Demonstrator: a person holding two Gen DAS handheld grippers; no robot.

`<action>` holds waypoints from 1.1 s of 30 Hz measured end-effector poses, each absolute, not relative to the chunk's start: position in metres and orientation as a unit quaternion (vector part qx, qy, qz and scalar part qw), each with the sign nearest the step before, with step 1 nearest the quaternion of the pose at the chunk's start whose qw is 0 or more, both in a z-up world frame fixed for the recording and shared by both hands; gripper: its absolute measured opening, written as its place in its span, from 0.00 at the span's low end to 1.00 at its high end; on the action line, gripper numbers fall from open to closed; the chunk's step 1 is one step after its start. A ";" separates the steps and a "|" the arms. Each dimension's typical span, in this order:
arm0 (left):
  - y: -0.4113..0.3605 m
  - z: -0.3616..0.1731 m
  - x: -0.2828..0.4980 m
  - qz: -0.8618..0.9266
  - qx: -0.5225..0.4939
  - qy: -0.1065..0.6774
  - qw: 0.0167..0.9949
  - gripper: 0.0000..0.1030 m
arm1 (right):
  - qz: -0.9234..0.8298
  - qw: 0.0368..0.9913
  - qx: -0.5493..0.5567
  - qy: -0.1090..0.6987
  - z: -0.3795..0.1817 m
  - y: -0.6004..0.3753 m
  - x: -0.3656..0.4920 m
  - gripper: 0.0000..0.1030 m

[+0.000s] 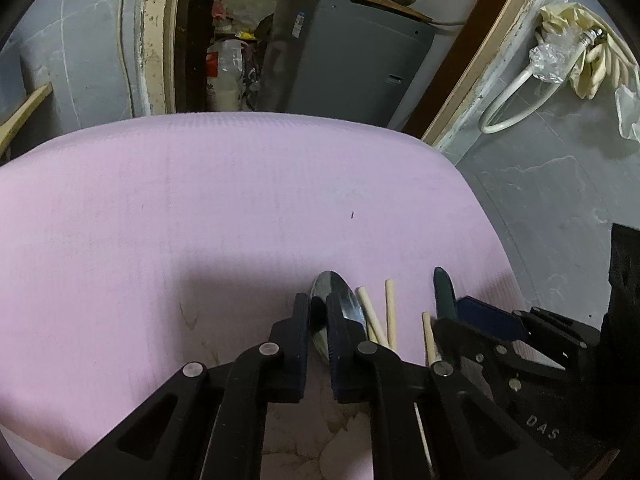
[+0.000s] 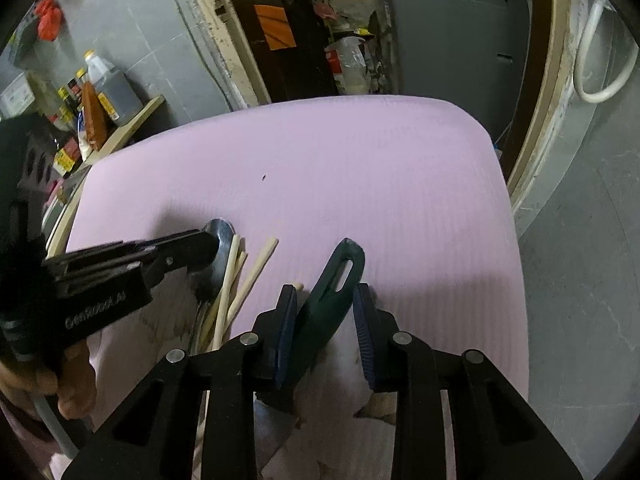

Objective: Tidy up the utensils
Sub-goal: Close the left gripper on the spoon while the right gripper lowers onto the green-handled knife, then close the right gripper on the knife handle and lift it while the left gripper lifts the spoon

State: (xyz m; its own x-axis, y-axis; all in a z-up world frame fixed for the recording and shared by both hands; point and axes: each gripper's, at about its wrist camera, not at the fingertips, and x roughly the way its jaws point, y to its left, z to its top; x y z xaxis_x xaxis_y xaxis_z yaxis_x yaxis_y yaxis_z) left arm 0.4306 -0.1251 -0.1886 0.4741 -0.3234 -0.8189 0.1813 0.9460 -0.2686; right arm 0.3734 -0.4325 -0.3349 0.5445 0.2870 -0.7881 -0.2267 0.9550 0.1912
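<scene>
At the bottom centre of the left wrist view, the left gripper [image 1: 318,308] has its jaws drawn together on the bowl of a metal spoon [image 1: 340,300], gripping it across its edges. The spoon looks stiff, smooth and slick, so I judge that hold could slip or let it pivot; the handle would be surer, but it runs under the gripper, out of sight.

Low in the middle of the right wrist view, the right gripper [image 2: 326,300] stands around a dark green utensil handle [image 2: 338,276] with a hanging slot near its tip. The left pad lies against the handle; a gap shows at the right pad, so I cannot tell whether it is truly clamped. The plastic looks light and rigid, and its flat sides suit a pinch below the slot.

Between the two tools, pale wooden chopsticks [image 2: 232,276] lie loosely crossed, just beside the spoon. They seem light and prone to roll or scatter if brushed.

All of it sits at the near edge of the pink mat [image 2: 360,168], low in both frames. Beyond, the mat is bare up to its rounded far edge, giving plenty of room to sort forward. Past that edge it drops to grey floor and clutter.
</scene>
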 end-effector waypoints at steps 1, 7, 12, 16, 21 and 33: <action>-0.126 -0.187 0.429 -0.148 -0.070 0.487 0.858 0.05 | 0.146 0.878 0.037 0.454 -0.335 -0.432 0.374 0.24; -0.137 -0.175 0.421 -0.153 -0.050 0.472 0.867 0.03 | 0.157 0.874 0.102 0.449 -0.338 -0.450 0.369 0.21; -0.137 -0.161 0.410 -0.153 -0.047 0.457 0.875 0.02 | 0.167 0.881 0.124 0.425 -0.331 -0.458 0.354 0.00; -0.140 -0.151 0.398 -0.154 -0.031 0.447 0.881 0.02 | 0.168 0.872 0.124 0.442 -0.339 -0.459 0.353 0.00; -0.138 -0.158 0.396 -0.137 -0.025 0.465 0.874 0.02 | 0.147 0.872 0.119 0.452 -0.347 -0.456 0.357 0.02; -0.125 -0.170 0.395 -0.112 -0.046 0.481 0.868 0.02 | 0.114 0.875 0.057 0.467 -0.339 -0.429 0.385 0.26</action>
State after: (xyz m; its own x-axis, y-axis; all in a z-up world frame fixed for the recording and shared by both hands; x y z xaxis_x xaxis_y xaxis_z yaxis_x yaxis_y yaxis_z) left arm 0.3947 -0.1252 -0.1705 0.5121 -0.2379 -0.8253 0.1502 0.9709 -0.1866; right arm 0.3847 -0.4286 -0.3394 0.5386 0.2532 -0.8036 -0.1467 0.9674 0.2065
